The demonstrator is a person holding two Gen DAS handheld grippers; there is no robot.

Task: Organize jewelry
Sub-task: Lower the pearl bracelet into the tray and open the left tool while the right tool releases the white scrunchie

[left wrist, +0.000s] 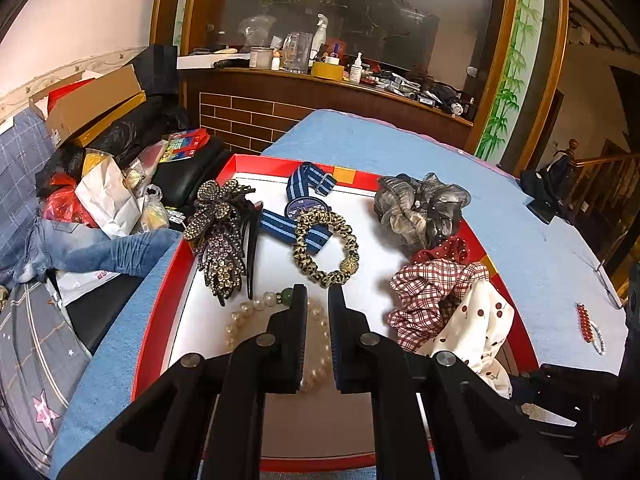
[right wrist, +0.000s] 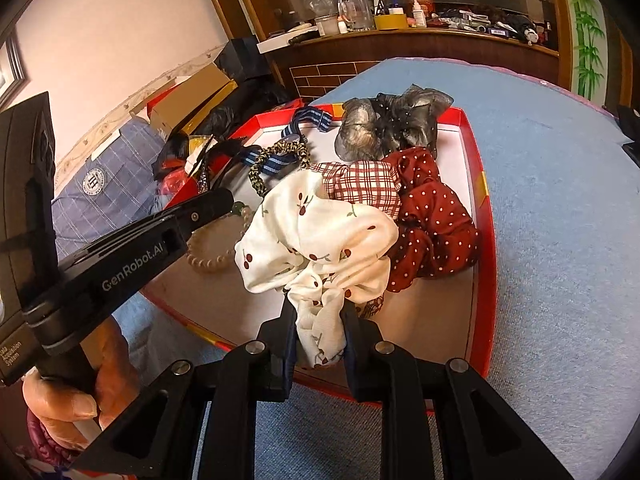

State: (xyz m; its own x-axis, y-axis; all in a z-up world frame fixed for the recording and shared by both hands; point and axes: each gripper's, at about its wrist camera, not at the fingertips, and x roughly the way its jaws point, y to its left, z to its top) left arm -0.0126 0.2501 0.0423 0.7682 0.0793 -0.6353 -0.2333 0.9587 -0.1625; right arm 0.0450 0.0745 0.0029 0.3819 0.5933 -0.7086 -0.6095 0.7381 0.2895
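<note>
A red-rimmed tray (left wrist: 160, 312) with a white floor holds the jewelry. My left gripper (left wrist: 318, 294) hangs over a pearl bracelet (left wrist: 240, 320), its jaws a narrow gap apart with nothing between them. My right gripper (right wrist: 318, 304) is shut on a white cherry-print scrunchie (right wrist: 316, 236) over the tray's near right part (right wrist: 478, 280). Beside it lie a plaid scrunchie (right wrist: 360, 184), a red dotted scrunchie (right wrist: 432, 220) and a grey scrunchie (right wrist: 384, 124). A leopard hair tie (left wrist: 324, 248), a striped-strap watch (left wrist: 304, 200) and a rhinestone hair clip (left wrist: 220, 236) lie further in.
The tray sits on a blue cloth-covered table (left wrist: 400, 148). A red-and-white bead bracelet (left wrist: 590, 328) lies on the cloth at the right. Clothes, bags and boxes (left wrist: 100, 184) pile up on a sofa to the left. A cluttered wooden counter (left wrist: 340, 76) stands behind.
</note>
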